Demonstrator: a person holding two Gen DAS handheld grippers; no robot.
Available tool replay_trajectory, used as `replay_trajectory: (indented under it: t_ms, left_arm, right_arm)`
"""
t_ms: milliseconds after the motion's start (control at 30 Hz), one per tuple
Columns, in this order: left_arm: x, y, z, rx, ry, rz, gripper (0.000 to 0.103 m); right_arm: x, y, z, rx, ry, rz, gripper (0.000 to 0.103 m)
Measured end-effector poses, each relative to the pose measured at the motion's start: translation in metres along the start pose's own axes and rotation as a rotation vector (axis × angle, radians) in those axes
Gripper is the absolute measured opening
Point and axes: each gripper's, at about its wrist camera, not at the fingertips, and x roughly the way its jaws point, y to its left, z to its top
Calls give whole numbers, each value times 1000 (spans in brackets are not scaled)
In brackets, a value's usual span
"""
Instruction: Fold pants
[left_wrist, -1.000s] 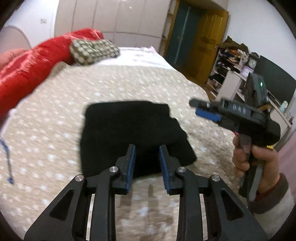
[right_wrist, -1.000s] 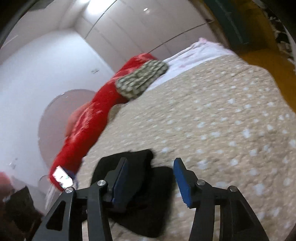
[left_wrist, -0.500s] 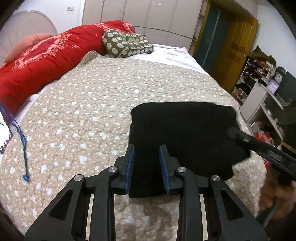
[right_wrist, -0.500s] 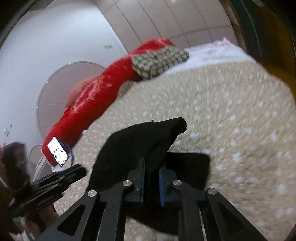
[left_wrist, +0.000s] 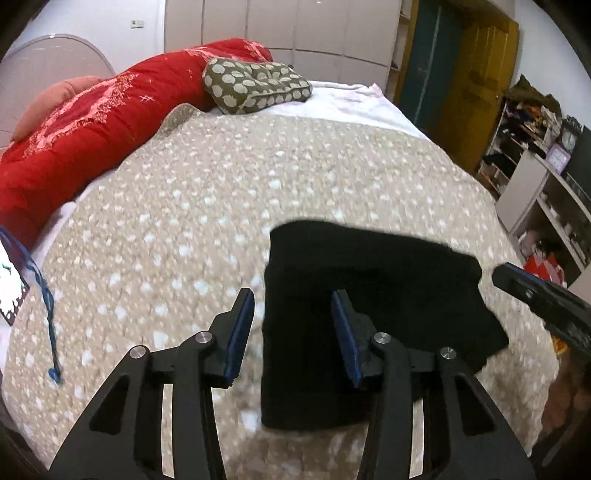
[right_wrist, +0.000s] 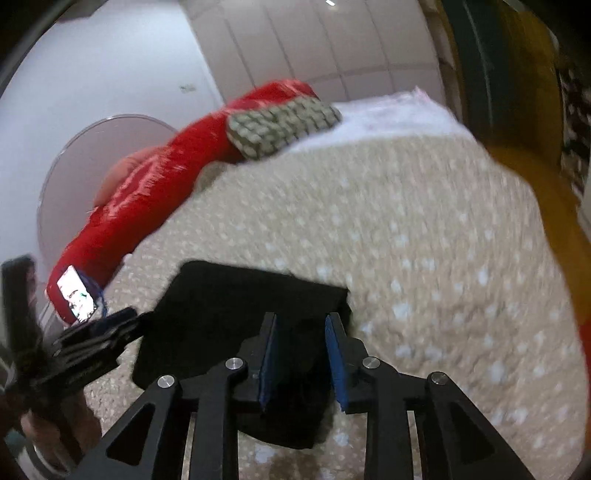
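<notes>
1. No brand or lettering can be read anywhere; the only printed thing is a small card on a blue lanyard at the bed's far left edge, and its marks are too blurred to make out.
2. Along the left side of the bed lies a long red quilt, with an olive cushion patterned in pale shapes resting against its far end.
3. The bed's beige dotted bedspread covers most of the bed, and a white sheet shows beyond it.
4. The pants are plain black and folded into a compact, roughly rectangular bundle. They lie flat on the bedspread near its near edge, right of centre in the left wrist view, with a straight left edge and a slightly uneven right one.
5. The left tongs point down toward the bed with the jaws opening. The left finger is over bare bedspread, the right finger over the black cloth, and the pants' left edge lies in the gap. Neither pad presses on the fabric.
6. The right tongs also tilt downward over the bundle's near right corner, jaws opening. Black cloth lies in the gap between the blue pads, but they are not pinching it.
7. At the right edge of the left wrist view the tip of the right tongs juts in just beside the pants.
8. In the right wrist view, a hand at the lower left grips the left tool's handle, blurred.
</notes>
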Motion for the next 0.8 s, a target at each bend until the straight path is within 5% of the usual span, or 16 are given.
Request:
replay_trajectory:
  t_ms: [133, 433, 633, 800]
  left_arm:
    - [21, -4, 13, -3, 30, 15, 42]
    - [47, -7, 10, -19, 77, 26, 55]
    - [45, -9, 9, -24, 77, 23, 55]
    - [44, -8, 6, -35, 77, 17, 55]
  right_arm:
    - [16, 19, 8, -42, 12, 55, 25]
    - [87, 14, 5, -66, 89, -27, 25]
    - [53, 27, 8, -109, 90, -3, 25]
    - [19, 43, -30, -188, 105, -8, 26]
